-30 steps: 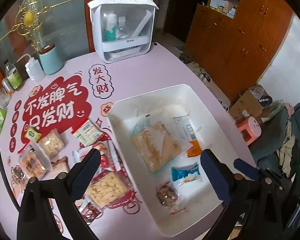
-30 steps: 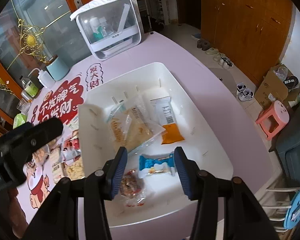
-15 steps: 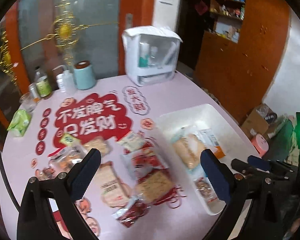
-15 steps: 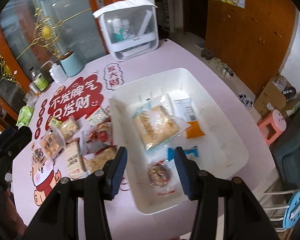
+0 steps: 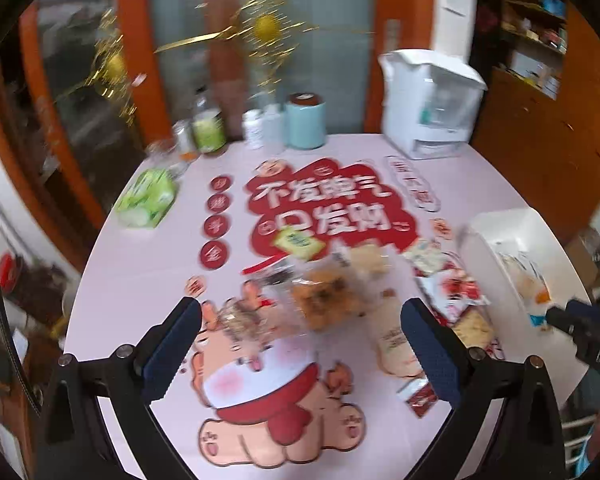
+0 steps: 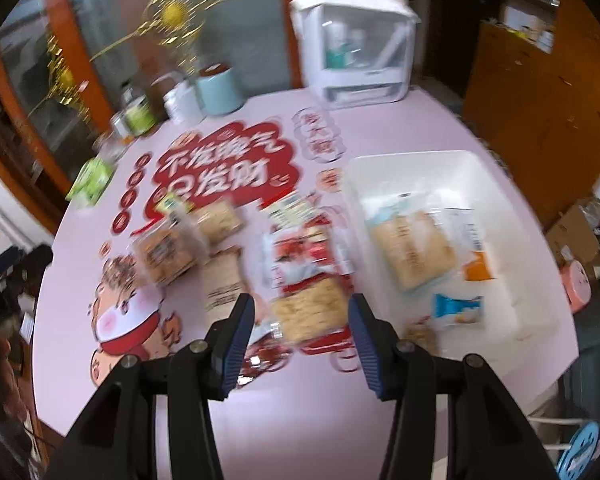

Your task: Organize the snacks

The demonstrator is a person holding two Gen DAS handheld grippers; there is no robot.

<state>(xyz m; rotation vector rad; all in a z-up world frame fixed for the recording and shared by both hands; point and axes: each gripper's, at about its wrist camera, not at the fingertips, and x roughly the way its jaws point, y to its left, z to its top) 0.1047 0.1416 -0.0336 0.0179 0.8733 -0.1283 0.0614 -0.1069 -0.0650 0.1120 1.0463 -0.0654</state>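
Observation:
Several snack packets (image 6: 220, 248) lie loose on the pink round table (image 6: 300, 412), left of a white bin (image 6: 540, 320) that holds a large cracker bag (image 6: 412, 252), a blue packet (image 6: 456, 308) and an orange packet (image 6: 478, 268). My right gripper (image 6: 302, 336) hangs open above a clear pack of pale crackers (image 6: 308, 312), with nothing between its fingers. In the left wrist view the left gripper (image 5: 300, 344) stands wide open above a pack of brown biscuits (image 5: 324, 300), apart from it. The white bin (image 5: 496, 232) shows at that view's right edge.
At the table's far side stand a white lidded case (image 6: 356, 52), a light blue canister (image 6: 218, 88), small bottles (image 6: 140, 114) and a green tissue pack (image 5: 148, 200). Red printed decals (image 5: 324, 208) cover the tabletop. Wooden cabinets (image 6: 540, 100) stand to the right.
Both grippers have swept left, away from the white bin and over the loose packets on the table. Both views are now motion-blurred. Neither gripper's jaws have changed.

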